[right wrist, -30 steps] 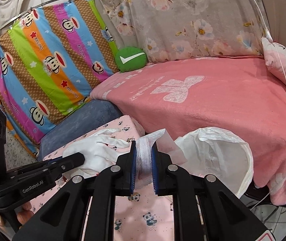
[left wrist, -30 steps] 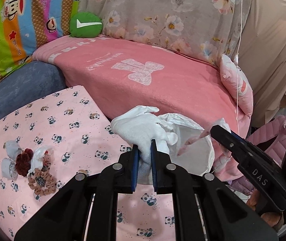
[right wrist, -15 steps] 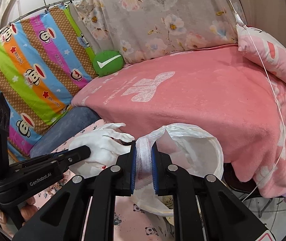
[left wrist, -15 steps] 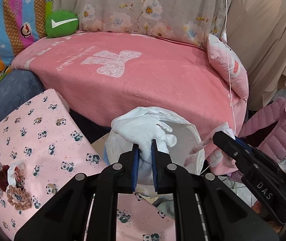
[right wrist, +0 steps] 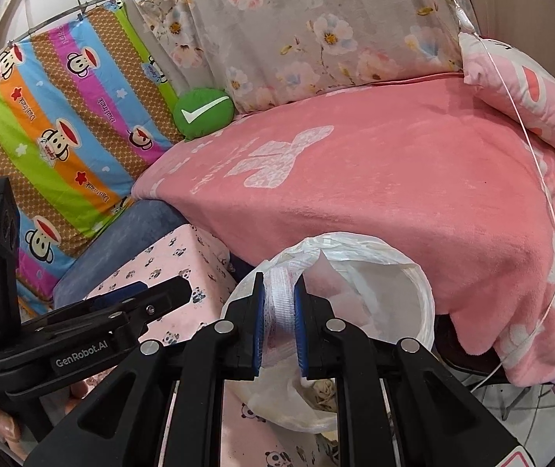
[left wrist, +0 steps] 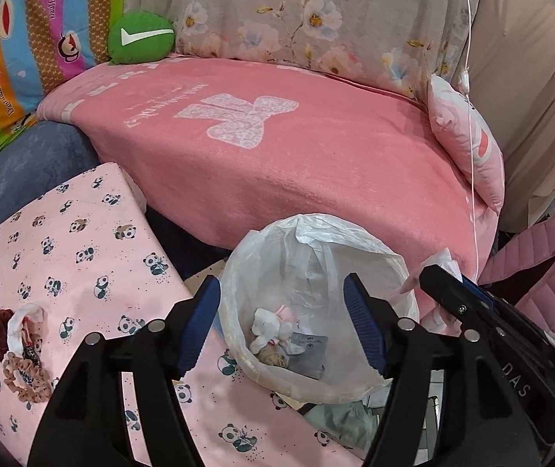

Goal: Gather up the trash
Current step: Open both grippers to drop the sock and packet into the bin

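Left gripper [left wrist: 281,323]: fingers spread apart above the trash bag [left wrist: 355,249]; the white tissue wad [left wrist: 267,329] lies inside. Right gripper [right wrist: 279,311]: fingers clamped on the bag's rim [right wrist: 279,303].

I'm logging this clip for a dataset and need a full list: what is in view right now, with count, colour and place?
bin bag: one, white, beside the panda cloth, below the blanket edge
trash: a few pieces, white, pink and grey, at the bag's bottom
panda cloth: one, pink, left of the bag
scrunchies: a cluster, maroon, white and tan, on the panda cloth
blanket: one, pink, behind the bag
green cushion: one, back left on the blanket
small pillow: one, pink, blanket's right end
left gripper: black, blue pads, jaws open over the bag
right gripper: black, jaws shut on the bag's rim
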Motion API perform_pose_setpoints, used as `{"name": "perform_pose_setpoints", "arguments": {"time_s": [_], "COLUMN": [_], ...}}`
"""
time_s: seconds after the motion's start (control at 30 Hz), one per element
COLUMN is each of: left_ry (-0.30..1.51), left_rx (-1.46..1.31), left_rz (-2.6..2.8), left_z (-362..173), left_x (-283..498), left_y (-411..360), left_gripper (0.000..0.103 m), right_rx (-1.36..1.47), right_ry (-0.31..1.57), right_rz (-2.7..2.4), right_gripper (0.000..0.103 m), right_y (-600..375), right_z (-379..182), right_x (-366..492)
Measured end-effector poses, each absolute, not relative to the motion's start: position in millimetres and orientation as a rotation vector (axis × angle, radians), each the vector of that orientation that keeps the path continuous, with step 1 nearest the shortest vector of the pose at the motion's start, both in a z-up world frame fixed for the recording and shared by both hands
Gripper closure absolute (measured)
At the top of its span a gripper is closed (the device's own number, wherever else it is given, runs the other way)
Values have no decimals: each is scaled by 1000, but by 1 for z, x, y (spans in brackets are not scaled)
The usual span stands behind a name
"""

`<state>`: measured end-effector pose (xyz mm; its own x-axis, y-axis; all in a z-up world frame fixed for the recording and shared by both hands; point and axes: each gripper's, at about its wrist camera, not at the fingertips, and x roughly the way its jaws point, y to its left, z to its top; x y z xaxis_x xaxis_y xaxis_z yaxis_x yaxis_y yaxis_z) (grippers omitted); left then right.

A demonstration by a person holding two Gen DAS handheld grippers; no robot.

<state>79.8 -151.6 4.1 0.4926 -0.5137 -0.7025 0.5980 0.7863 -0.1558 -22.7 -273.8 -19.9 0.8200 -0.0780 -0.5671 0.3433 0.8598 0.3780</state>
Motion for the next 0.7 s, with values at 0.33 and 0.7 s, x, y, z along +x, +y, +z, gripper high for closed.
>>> {"name": "perform_pose_setpoints", "arguments": {"time_s": [0.33,0.7], "left_ry": [794,790], "left_rx": [123,78], "left_rz": [-609,-568], "left_z": [2,0], "left_x": [87,94], "left_y": [-130,-97], "left_gripper": [40,40], "right_rx": [472,449], "right_ry": [581,619], "right_rz": [-217,-213], "right_gripper": [66,57], "right_y": [-261,-243], "right_z": [-22,-23], "right_x": [0,10]}}
